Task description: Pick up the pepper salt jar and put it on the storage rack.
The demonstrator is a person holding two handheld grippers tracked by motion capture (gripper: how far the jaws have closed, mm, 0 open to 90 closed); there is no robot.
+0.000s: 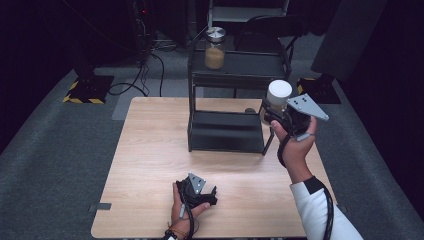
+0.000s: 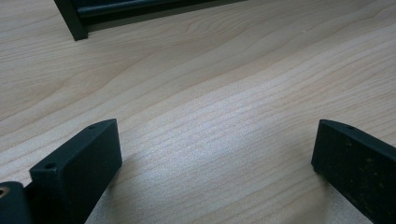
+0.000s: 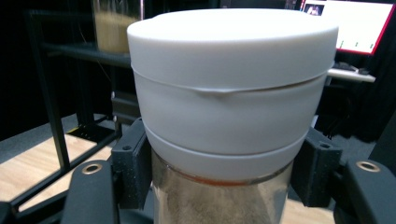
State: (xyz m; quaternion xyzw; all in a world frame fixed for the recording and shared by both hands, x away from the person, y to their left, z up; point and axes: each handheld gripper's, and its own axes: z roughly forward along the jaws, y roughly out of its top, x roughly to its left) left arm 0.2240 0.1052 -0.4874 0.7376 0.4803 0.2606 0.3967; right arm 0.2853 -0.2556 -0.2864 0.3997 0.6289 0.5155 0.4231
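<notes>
My right tongs (image 1: 274, 116) are clamped on the white-lidded jar (image 1: 278, 93), up off the worktop (image 1: 150, 150) by the rack's (image 1: 227, 131) right edge w/ open room around; 2nd jar (image 1: 215, 48), tan fill, on rack top; left tongs (image 2: 215, 154) wide open, empty, on bare wood.

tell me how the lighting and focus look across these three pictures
High view: the wooden table is lit while the surroundings fall into near black. Left gripper view: sharp wood grain with a soft sheen in the middle, and the gripper casts a faint shadow. Right gripper view: the white-lidded jar is bright and slightly soft up close; a monitor glares behind.
</notes>
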